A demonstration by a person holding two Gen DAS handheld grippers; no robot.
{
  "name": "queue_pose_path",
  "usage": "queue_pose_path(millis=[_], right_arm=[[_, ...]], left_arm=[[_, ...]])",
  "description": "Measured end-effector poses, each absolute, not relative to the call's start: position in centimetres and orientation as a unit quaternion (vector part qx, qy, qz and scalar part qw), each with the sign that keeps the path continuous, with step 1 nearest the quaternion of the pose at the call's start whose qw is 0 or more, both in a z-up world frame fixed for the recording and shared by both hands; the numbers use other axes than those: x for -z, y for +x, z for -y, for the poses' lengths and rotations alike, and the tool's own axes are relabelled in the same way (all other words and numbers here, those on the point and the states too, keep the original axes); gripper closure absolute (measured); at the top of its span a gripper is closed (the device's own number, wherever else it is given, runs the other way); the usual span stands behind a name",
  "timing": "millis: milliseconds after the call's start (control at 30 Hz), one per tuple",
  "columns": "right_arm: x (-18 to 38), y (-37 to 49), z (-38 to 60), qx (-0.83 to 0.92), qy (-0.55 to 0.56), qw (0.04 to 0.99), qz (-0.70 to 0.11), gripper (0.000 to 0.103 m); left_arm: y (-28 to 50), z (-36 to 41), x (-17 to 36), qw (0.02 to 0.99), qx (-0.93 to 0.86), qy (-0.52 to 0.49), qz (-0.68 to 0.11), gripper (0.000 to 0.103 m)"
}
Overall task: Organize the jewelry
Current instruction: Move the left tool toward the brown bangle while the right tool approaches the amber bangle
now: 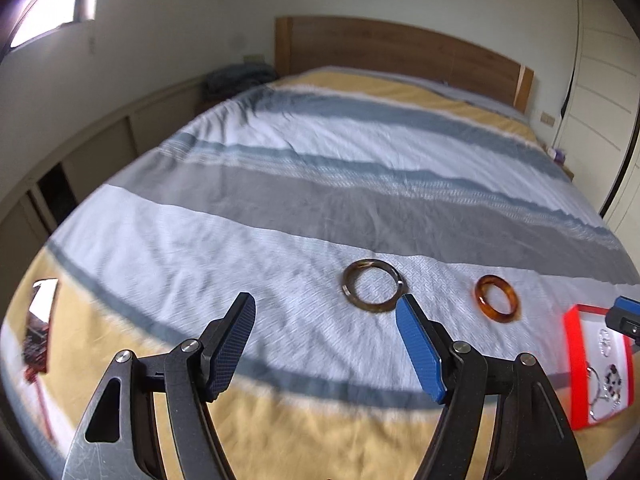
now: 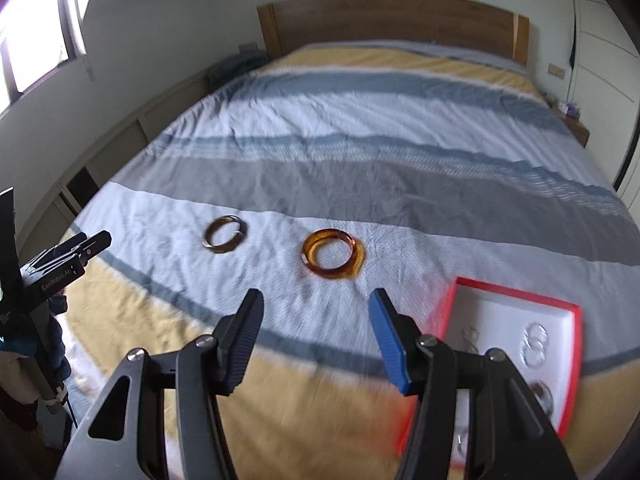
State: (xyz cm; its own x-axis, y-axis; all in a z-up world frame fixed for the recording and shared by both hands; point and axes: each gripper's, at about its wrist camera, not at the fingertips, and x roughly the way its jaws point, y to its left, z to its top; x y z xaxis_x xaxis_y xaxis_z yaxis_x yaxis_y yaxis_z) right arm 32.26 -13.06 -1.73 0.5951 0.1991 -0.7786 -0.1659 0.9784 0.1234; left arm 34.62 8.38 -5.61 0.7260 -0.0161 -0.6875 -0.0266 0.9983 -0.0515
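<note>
Two bangles lie on the striped bedspread: a dark brown one [image 1: 373, 287] [image 2: 224, 234] and, to its right, an amber one [image 1: 497, 298] [image 2: 332, 254]. A red-rimmed white tray [image 1: 573, 364] [image 2: 573, 336] holding several small rings and jewelry pieces sits at the right. My left gripper [image 1: 326, 306] hovers open just short of the brown bangle, nothing between its fingers. My right gripper [image 2: 316, 300] is open and empty too, short of the amber bangle, with the tray beside its blue finger [image 2: 390, 344]. The left gripper's body [image 2: 64, 260] shows at the left edge of the right wrist view.
The bed [image 1: 320, 168] fills both views, with a wooden headboard [image 1: 400, 48] at the far end. Low cabinets [image 1: 100, 152] run along the left wall under a window. A dark and red object [image 1: 38, 332] lies at the bed's left edge. A white wardrobe [image 1: 604, 80] stands right.
</note>
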Motion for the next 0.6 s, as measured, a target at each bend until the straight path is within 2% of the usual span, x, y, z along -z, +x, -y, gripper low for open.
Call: queue_pose_path(millis=[300, 600], right_arm=[[9.1, 42.2, 13.3, -0.091, 0.016, 0.869, -0.487, 0.050], [14.2, 45.3, 13.1, -0.095, 0.020, 0.849, -0.519, 0.051]], left_arm=[[43.9, -7.1, 12.7, 0.908, -0.003, -0.002, -0.419, 0.037], [47.2, -7.0, 17.3, 0.892, 0.004, 0.013, -0.452, 0.044]])
